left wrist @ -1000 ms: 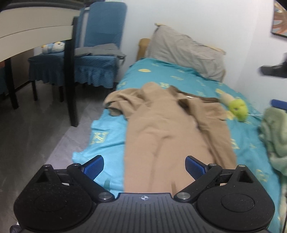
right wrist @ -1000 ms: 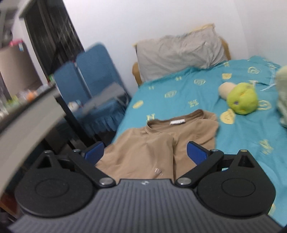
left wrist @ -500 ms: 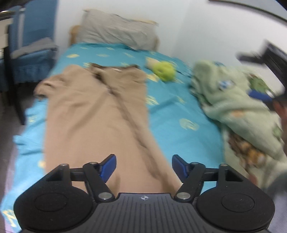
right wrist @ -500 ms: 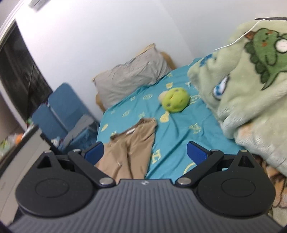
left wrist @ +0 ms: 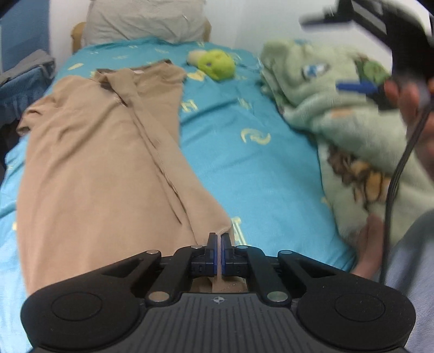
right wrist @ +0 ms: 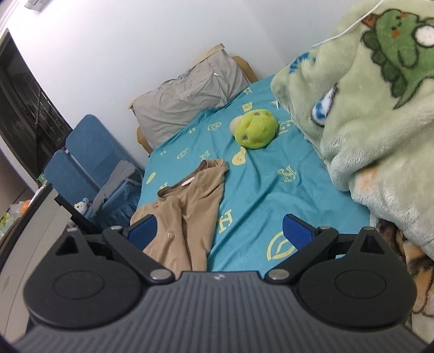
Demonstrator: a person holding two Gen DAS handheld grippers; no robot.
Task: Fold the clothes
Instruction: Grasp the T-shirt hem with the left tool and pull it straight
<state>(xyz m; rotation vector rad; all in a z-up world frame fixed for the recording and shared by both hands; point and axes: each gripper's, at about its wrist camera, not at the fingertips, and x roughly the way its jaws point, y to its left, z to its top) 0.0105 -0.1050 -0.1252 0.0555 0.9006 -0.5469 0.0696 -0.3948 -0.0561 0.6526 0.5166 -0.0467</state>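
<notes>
In the left wrist view the left gripper (left wrist: 219, 239) is pinched tight on the near hem corner of the tan shirt (left wrist: 108, 163), which lies lengthwise on the bed (left wrist: 244, 168) with its collar toward the pillow (left wrist: 143, 21); I judge the corner is taken so that end can be carried over toward the collar for a fold. In the right wrist view the right gripper (right wrist: 219, 228) hangs above the bed with its jaws wide apart and nothing between them, the shirt just left of it and the green toy (right wrist: 255, 130) beyond, probably ready to take the hem's other corner. No container shows in either view.
</notes>
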